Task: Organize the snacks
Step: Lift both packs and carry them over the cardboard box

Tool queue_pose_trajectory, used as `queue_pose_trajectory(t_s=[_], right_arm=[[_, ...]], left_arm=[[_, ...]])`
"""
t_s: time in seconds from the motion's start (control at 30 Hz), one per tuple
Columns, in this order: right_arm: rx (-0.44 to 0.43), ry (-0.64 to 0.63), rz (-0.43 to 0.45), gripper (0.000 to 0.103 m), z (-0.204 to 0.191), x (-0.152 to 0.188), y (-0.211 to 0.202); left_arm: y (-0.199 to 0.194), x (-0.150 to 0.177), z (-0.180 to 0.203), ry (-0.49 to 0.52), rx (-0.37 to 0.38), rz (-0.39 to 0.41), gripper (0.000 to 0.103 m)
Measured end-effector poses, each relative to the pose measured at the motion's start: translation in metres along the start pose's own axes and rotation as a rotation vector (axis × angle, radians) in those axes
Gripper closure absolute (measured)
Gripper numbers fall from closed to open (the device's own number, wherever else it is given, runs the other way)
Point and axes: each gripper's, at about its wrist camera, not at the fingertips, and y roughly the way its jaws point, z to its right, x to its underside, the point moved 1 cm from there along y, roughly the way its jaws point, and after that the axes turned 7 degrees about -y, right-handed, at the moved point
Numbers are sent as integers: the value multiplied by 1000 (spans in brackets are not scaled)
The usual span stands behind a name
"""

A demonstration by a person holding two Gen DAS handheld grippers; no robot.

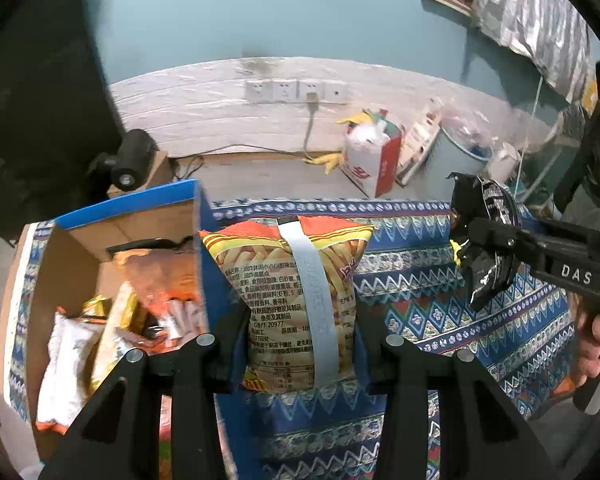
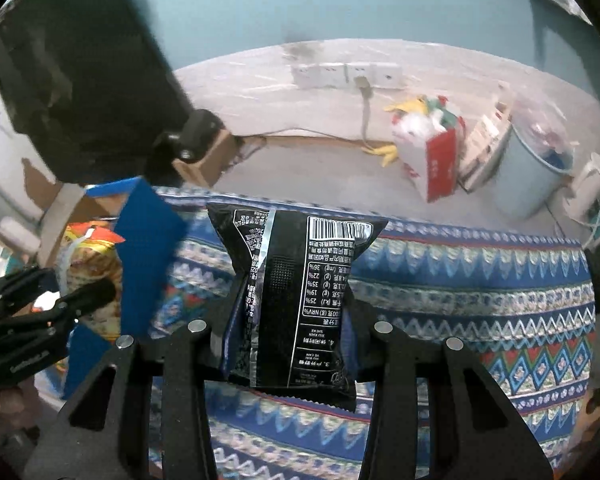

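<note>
- Your left claw (image 1: 300,344) pinches the orange snack bag (image 1: 288,292), upright, right beside the snack box (image 1: 204,248) on its left: nearer.
- Your right claw (image 2: 288,328) pinches the black snack bag (image 2: 296,300) over the patterned table (image 2: 480,280), farther off.

Table under blue patterned cloth (image 1: 440,312), open cardboard box (image 1: 76,264) of snack packets at its left end

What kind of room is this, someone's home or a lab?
Probably a lived-in home room: a table under a patterned cloth, a cardboard box of snack packets, wall sockets, and bags and a bin on the floor.
</note>
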Motion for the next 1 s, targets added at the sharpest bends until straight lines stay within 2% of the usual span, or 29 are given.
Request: queue_pose_trajectory(t_s=[0.27, 0.53, 1.0], right_arm=[[-65, -70, 21, 63, -51, -15, -3], [-125, -127, 31, 63, -97, -31, 1], [-199, -181, 10, 63, -157, -51, 28]], left_arm=[[-34, 1, -32, -36, -32, 70, 60], [-47, 5, -67, -88, -56, 87, 60], [-47, 24, -137, -209, -93, 54, 60]])
